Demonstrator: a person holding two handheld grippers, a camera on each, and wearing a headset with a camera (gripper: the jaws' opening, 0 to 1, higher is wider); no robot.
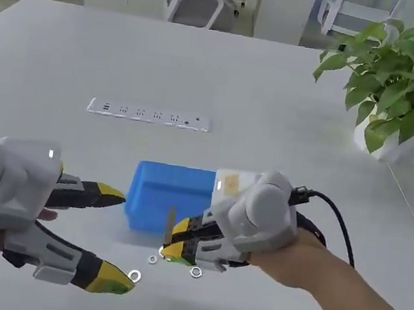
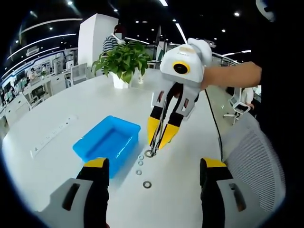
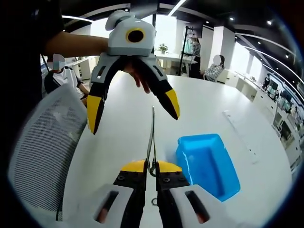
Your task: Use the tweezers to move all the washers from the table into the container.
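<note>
We are clenching our right fingers (image 3: 134, 167) on the tweezers (image 3: 151, 133), with the tips at a washer (image 2: 149, 153) beside the blue container (image 1: 166, 189); our left fingers (image 1: 102, 193) are hanging released.

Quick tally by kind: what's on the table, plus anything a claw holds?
Small silver metal washers: 5
Blue rectangular plastic container: 1
Thin metal tweezers, in right claw: 1
White power strip: 1
Green potted plant: 1
Total: 9
</note>
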